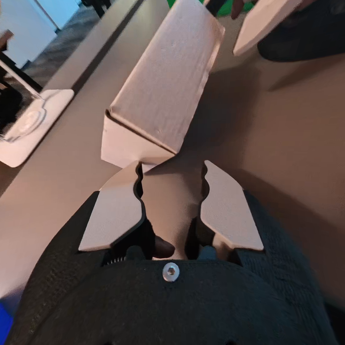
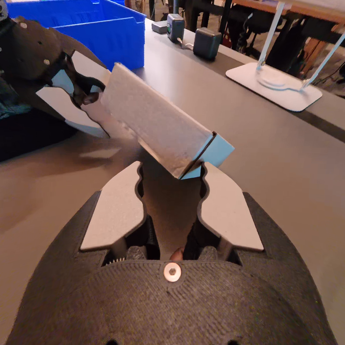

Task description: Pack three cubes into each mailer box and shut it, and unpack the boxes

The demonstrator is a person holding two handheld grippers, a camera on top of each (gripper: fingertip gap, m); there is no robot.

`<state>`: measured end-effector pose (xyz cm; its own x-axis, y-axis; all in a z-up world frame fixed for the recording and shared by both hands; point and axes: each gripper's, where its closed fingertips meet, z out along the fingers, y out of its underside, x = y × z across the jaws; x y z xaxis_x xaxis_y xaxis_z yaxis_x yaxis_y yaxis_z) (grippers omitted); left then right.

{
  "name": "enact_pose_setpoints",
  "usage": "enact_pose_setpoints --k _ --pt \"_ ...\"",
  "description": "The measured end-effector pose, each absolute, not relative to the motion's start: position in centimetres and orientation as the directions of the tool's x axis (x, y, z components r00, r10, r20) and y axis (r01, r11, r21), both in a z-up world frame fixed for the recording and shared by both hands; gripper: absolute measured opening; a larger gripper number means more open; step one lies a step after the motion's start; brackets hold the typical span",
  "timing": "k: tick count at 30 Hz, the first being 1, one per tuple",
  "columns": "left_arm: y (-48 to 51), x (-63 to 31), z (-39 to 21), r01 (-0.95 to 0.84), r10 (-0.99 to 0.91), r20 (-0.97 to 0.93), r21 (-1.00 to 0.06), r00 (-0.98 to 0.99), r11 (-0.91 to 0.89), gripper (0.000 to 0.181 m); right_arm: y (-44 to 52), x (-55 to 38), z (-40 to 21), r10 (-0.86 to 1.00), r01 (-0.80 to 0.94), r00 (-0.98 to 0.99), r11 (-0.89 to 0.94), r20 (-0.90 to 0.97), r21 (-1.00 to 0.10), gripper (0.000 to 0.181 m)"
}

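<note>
A closed white mailer box (image 1: 162,89) lies on the brown table (image 1: 270,149), lengthwise between my two grippers. My left gripper (image 1: 172,164) is open and empty, with its left fingertip (image 1: 137,166) at the box's near corner. In the right wrist view the box (image 2: 155,121) runs diagonally from my right gripper (image 2: 172,165), which is open and empty just short of its near corner, to the left gripper (image 2: 74,97) at its far end. The right gripper's finger (image 1: 261,28) shows at the top right of the left wrist view. No cubes are in view.
A blue bin (image 2: 93,28) stands at the back left of the table. Dark small blocks (image 2: 206,43) with a cable sit along the far edge. A white stand base (image 2: 274,87) sits at the right, and also shows in the left wrist view (image 1: 37,121).
</note>
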<state>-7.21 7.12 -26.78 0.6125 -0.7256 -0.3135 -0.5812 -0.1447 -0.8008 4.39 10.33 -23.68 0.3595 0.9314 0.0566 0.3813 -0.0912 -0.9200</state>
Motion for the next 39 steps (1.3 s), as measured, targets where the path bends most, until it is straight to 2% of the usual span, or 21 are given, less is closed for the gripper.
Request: enact_pose_setpoints --k 1,8,11,16,20,22,24,27,28,30,32,34,37,39 --pt "7.3 -7.3 -26.2 -0.558 -0.714 -0.314 -0.820 0.626 -0.129 0.056 10.3 4.4 -23.5 0.930 0.378 0.361 -0.072 0.076 -0.923 0.059" --pt "7.3 -7.4 -24.5 -0.484 -0.690 -0.308 -0.872 0.656 -0.071 0.034 10.7 4.7 -21.8 0.910 0.307 0.398 -0.011 0.118 -0.952 0.052" --pt "7.3 -7.3 -25.1 -0.499 -0.703 -0.298 -0.861 0.645 -0.093 0.030 10.7 5.0 -21.1 0.906 0.271 0.408 0.001 0.116 -0.963 0.040" --pt "6.7 -7.0 -25.2 -0.519 -0.723 -0.321 -0.853 0.611 -0.061 0.025 10.9 5.5 -22.2 0.904 0.324 0.412 -0.030 0.112 -0.946 0.041" --pt "4.7 -5.9 -25.8 -0.535 -0.819 -0.280 -0.844 0.501 -0.039 0.019 10.7 5.9 -22.4 0.914 0.331 0.396 -0.051 0.090 -0.942 0.041" --pt "4.6 -5.9 -25.8 -0.542 -0.816 -0.289 -0.840 0.501 -0.035 0.029 10.4 6.1 -22.6 0.923 0.337 0.375 -0.053 0.082 -0.940 0.040" --pt "5.4 -6.4 -25.3 -0.507 -0.782 -0.276 -0.860 0.559 -0.059 0.063 10.1 6.3 -22.5 0.934 0.331 0.350 -0.052 0.071 -0.942 0.042" --pt "7.1 -7.1 -24.1 -0.399 -0.722 -0.204 -0.910 0.661 -0.108 0.129 10.1 6.8 -21.4 0.939 0.292 0.329 -0.003 0.098 -0.956 0.063" --pt "7.3 -6.6 -23.7 -0.366 -0.735 -0.177 -0.925 0.655 -0.103 0.135 10.0 6.7 -20.8 0.942 0.266 0.313 0.037 0.122 -0.963 0.073" --pt "7.5 -5.2 -23.2 -0.321 -0.774 -0.123 -0.941 0.621 -0.108 0.139 9.9 6.3 -19.5 0.934 0.233 0.299 0.128 0.197 -0.964 0.099" --pt "8.0 -4.2 -24.0 -0.342 -0.807 -0.078 -0.926 0.585 -0.158 0.138 9.3 5.6 -19.3 0.935 0.286 0.236 0.192 0.263 -0.939 0.103" --pt "8.9 -3.9 -24.9 -0.368 -0.809 -0.077 -0.913 0.583 -0.178 0.132 8.4 4.9 -19.3 0.952 0.341 0.145 0.209 0.271 -0.917 0.099" --pt "9.4 -3.2 -25.1 -0.345 -0.825 -0.078 -0.927 0.560 -0.146 0.122 7.5 4.0 -19.0 0.965 0.402 0.039 0.224 0.261 -0.888 0.077" --pt "9.2 -2.8 -25.8 -0.390 -0.847 -0.115 -0.914 0.519 -0.115 0.109 7.4 3.3 -18.7 0.949 0.434 -0.014 0.288 0.314 -0.853 0.066"
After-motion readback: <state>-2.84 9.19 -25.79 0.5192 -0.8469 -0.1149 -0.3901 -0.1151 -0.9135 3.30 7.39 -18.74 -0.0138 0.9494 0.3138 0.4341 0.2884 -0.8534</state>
